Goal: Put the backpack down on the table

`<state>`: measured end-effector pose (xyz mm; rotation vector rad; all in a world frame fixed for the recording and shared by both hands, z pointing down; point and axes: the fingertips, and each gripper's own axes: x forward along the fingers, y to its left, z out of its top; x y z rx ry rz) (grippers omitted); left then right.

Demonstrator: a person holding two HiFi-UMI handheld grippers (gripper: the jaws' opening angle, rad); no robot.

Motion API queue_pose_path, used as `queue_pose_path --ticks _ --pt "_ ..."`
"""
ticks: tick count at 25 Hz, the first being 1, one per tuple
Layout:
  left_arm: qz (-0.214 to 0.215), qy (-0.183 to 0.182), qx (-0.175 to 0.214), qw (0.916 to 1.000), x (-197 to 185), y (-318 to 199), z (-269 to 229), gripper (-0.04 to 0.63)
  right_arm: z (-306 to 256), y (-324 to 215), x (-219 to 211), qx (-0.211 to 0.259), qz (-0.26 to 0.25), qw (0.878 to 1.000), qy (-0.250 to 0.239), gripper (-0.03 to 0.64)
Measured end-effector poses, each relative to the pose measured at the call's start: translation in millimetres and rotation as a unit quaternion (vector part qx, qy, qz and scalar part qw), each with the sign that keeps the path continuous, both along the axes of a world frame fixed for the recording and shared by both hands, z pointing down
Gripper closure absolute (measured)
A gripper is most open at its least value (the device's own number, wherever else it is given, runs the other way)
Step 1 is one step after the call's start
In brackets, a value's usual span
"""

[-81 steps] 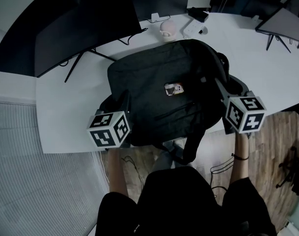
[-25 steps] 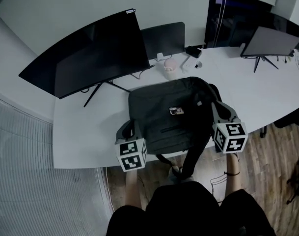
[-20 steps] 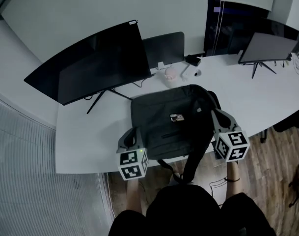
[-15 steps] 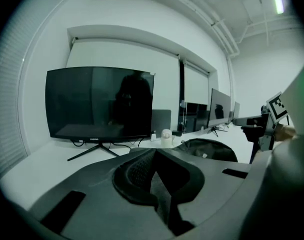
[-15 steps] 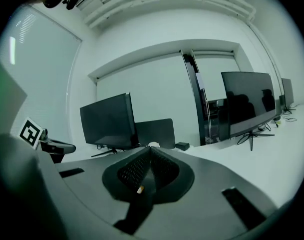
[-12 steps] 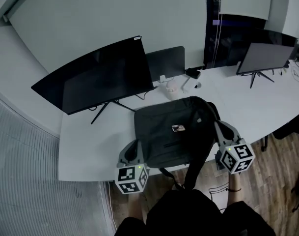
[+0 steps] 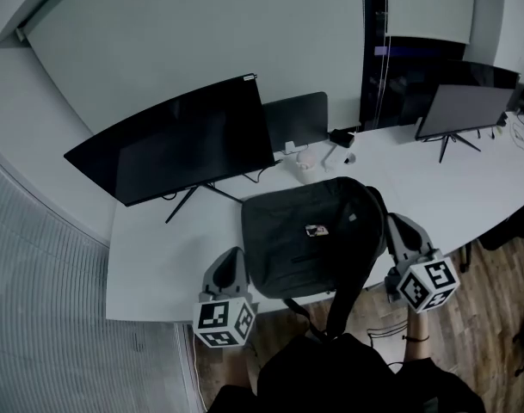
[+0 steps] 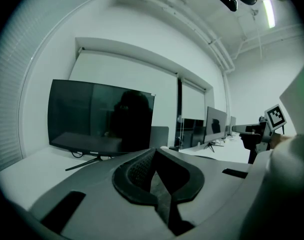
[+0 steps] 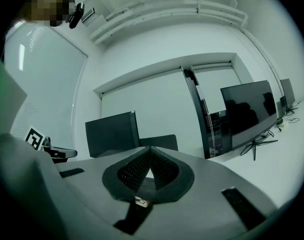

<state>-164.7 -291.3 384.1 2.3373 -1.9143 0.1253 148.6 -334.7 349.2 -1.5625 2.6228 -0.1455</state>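
Note:
The black backpack lies flat on the white table, and one strap hangs over the front edge. My left gripper is off the bag's near left corner, apart from it. My right gripper is beside the bag's right side, clear of the fabric. Both stand shut with nothing between the jaws. In the left gripper view the left gripper points level towards the big monitor. In the right gripper view the right gripper also points level across the table. The backpack shows in neither gripper view.
A large curved monitor stands behind the bag on the left, with a smaller screen beside it and another monitor at the far right. Small white items lie behind the bag. Wood floor lies right of the table.
Both grippers have risen and drawn back from the backpack's sides towards the table's front edge. The backpack has stayed where it lies. The head view has lifted and takes in more of the room.

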Motion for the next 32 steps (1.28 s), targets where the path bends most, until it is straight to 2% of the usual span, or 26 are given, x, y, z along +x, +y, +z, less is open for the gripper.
queue_pose_path --ticks 9,32 --pt "-0.006 -0.006 0.018 0.9998 -9.9 11.4 -10.7 0.58 -7.4 5.7 16.8 0.01 0.024 1.0 0.0 0.603" --pt "-0.009 -0.021 -0.004 0.9997 -13.1 17.7 0.6 0.58 7.0 9.3 18.0 -0.005 0.031 0.999 0.024 0.604"
